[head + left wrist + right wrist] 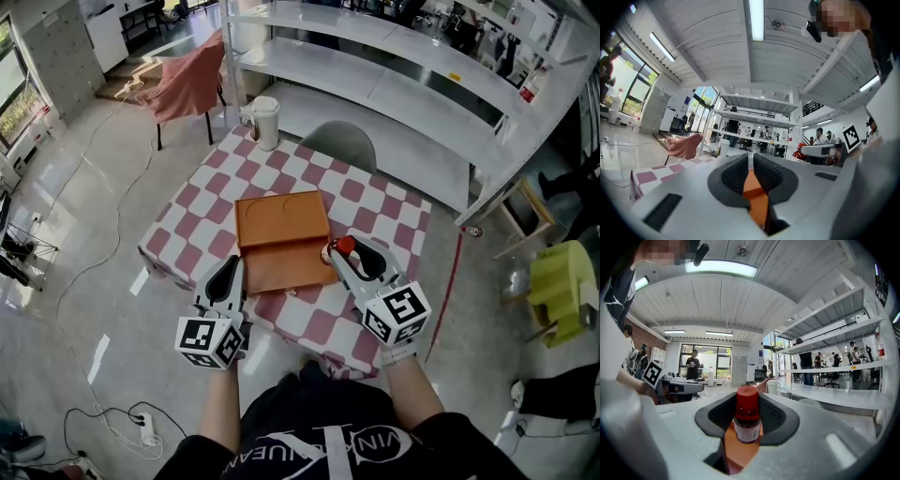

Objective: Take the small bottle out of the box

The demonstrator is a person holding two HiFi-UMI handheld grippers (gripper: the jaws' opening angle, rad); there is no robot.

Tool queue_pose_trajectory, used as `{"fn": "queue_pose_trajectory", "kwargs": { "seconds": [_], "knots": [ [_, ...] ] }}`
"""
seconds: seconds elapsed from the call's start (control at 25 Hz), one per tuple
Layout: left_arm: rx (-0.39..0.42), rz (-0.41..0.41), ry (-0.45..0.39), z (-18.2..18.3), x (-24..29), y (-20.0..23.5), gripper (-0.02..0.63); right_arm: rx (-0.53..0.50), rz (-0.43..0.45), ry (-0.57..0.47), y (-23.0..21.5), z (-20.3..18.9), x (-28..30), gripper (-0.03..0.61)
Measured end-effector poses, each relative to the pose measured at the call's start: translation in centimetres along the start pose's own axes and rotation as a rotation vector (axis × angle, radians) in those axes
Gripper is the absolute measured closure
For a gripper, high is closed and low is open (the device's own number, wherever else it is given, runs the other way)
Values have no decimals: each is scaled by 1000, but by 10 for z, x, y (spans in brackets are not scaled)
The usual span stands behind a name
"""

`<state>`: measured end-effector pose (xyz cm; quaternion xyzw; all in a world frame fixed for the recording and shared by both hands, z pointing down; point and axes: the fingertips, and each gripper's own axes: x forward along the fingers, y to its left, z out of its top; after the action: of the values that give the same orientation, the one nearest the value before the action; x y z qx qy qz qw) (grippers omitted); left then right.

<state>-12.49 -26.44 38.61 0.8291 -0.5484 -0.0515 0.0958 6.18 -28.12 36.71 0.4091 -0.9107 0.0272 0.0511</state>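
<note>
Bottle [746, 426] tight in right tool's [347, 251] pinch by box [281, 234] on bench [375, 202]; left tool [751, 171] pressed together.

box [281, 230] centre of table [375, 211] | jug [263, 122] at far edge | small bottle [344, 247] just right of box

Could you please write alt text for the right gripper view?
A small bottle with a red cap and white label stands upright, clamped between the dark ribbed pads of the right tool. An orange box lies beneath; white metal shelving lines the bright hall behind.
</note>
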Motion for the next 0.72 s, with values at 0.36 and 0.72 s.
{"fn": "queue_pose_trajectory", "kwargs": {
  "seconds": [0.36, 0.72],
  "knots": [
    [-2, -1, 9, -1, 5, 2, 578, 4, 0, 9, -2, -2, 0, 436],
    [-5, -12, 22, -7, 9, 1, 578, 11, -6, 13, -7, -5, -1, 436]
  ]
}}
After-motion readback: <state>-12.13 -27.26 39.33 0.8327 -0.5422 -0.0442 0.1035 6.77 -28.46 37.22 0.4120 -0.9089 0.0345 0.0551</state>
